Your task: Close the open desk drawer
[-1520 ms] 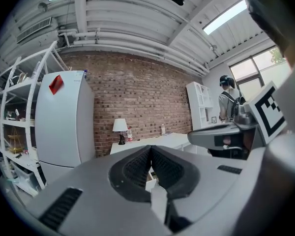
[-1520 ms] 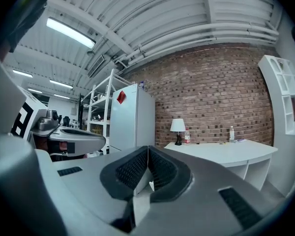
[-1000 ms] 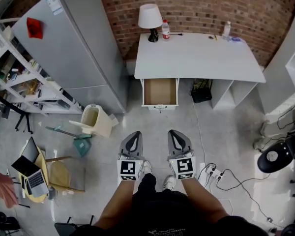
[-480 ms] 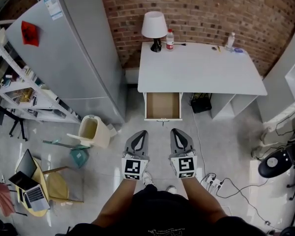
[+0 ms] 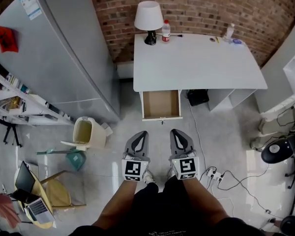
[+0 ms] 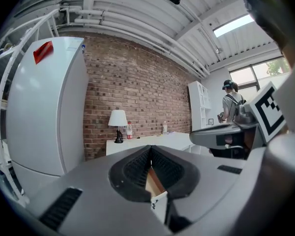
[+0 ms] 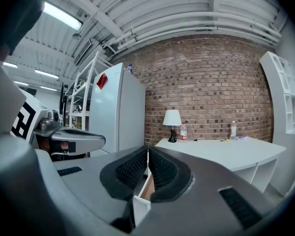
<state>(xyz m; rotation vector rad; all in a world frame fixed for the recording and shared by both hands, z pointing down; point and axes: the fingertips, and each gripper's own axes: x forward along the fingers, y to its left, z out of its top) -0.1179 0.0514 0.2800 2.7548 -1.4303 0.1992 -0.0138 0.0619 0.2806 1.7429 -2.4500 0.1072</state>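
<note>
Pointing forward side by side above the floor, the left gripper [image 5: 140, 133] and the right gripper [image 5: 176, 132] are both pressed closed. In each gripper's own view the ribbed black pads meet along a thin seam, and nothing is caught between them. Neither touches anything; the two are near each other but apart, each marker cube close to the person's knees.

Straight ahead of both tips, well apart from them, the drawer [image 5: 161, 103] stands pulled out from the left end of the white desk [image 5: 201, 63], its bare brown bottom showing. In the left gripper view the drawer's white front shows just below the seam of the pads.

Farther ahead, at the desk's back edge by the brick wall [image 5: 206, 6], are a white-shaded lamp [image 5: 148, 17] and a red-labelled bottle [image 5: 166, 30]. Left of the left gripper are a cream waste bin [image 5: 83, 132] and a tall grey refrigerator [image 5: 64, 53]. Right of the right gripper, a power strip [image 5: 214, 173] lies on the floor.
</note>
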